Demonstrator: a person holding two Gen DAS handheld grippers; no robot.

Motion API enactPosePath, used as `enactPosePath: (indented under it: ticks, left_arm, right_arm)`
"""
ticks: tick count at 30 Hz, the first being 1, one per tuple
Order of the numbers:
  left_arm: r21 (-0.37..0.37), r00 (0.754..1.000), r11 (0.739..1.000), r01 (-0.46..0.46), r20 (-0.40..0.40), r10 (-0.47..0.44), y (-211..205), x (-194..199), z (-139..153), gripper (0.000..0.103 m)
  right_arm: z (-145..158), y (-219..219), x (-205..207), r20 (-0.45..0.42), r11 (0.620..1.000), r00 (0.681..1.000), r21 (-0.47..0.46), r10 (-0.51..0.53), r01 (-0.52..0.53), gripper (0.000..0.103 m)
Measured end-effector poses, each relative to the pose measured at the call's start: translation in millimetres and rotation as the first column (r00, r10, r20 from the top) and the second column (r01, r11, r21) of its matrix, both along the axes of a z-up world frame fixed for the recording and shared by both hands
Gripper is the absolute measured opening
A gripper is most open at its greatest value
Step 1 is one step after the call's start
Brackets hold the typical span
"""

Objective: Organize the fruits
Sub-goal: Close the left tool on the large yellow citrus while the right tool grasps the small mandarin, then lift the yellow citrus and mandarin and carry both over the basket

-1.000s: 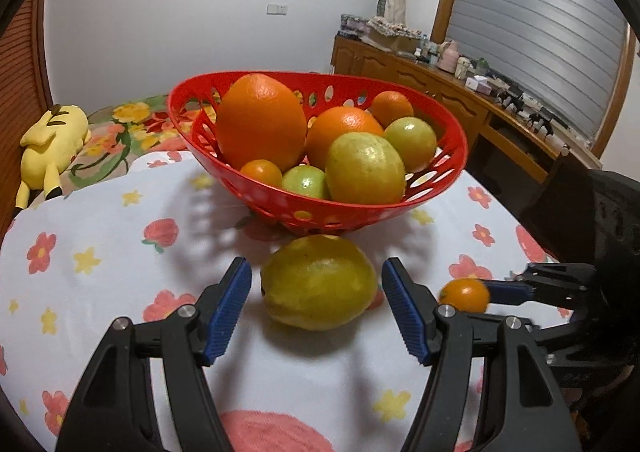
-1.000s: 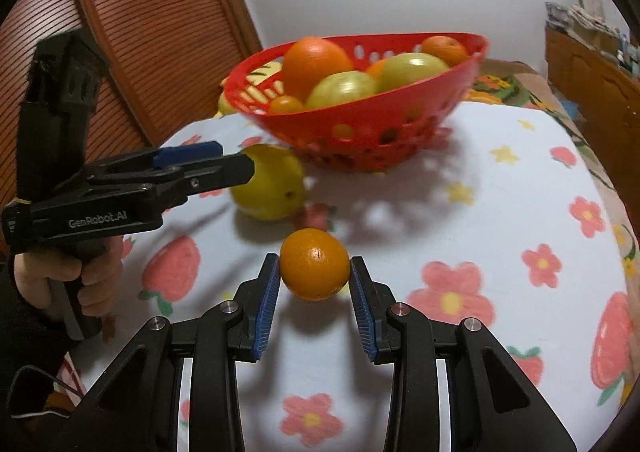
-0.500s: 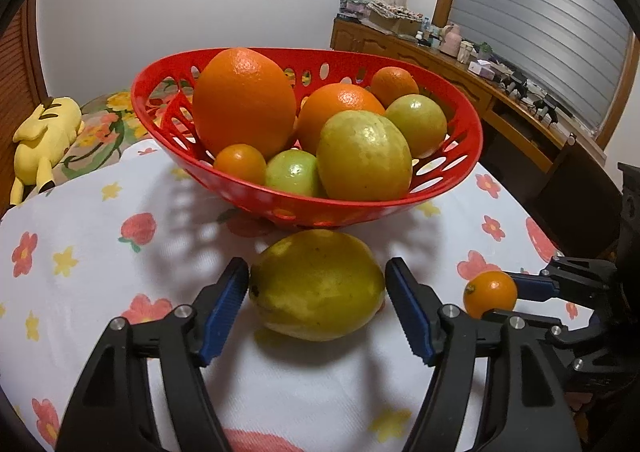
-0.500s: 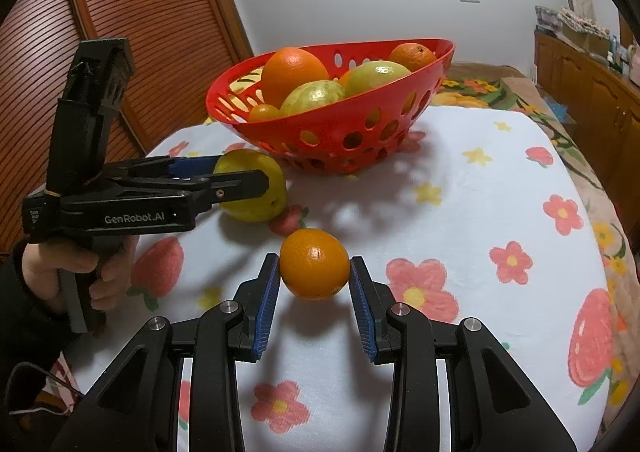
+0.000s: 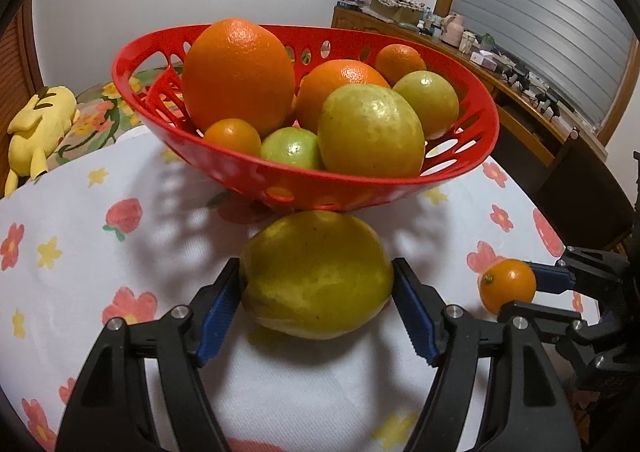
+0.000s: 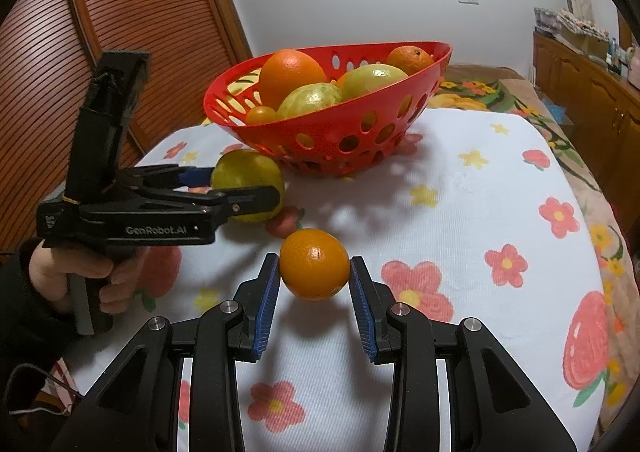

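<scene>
Left gripper (image 5: 318, 298) pinching yellow-green fruit (image 5: 316, 274), right gripper (image 6: 314, 286) pinching small orange (image 6: 314, 264), beside red basket (image 6: 360, 136)

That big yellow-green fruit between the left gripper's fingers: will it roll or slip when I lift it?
Probably firm: the yellow-green fruit is egg-shaped with a smooth, slightly glossy skin, so it may slip or twist. It nearly fills the left gripper, whose pads touch only its sides. If dropped, it would likely roll on the tablecloth toward the red basket.

Bright overhead light, soft shadows, fisheye warping
</scene>
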State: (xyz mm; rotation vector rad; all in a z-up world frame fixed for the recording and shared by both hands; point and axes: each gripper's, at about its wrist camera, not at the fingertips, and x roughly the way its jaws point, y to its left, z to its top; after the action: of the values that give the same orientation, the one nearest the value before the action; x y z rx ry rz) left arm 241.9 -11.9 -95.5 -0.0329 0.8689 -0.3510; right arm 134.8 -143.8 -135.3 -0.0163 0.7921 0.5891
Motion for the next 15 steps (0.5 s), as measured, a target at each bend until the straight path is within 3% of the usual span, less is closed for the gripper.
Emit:
enactPosePath:
  ticks: [8,15]
  left_arm:
    - [0.011,1.000,1.000,-0.017,0.011,0.017,6,-17,3,0.070]
    - [-0.034,0.998,0.999,-0.023,0.055,0.025,22,-40,20,0.070]
  right_arm:
    - [0,-2,-1,-0.001,1.000,1.000,0.001,-0.001,0.001,0.035]
    - [6,0,-2,0.010,1.000,1.000,0.004,0.003,-0.003,0.035]
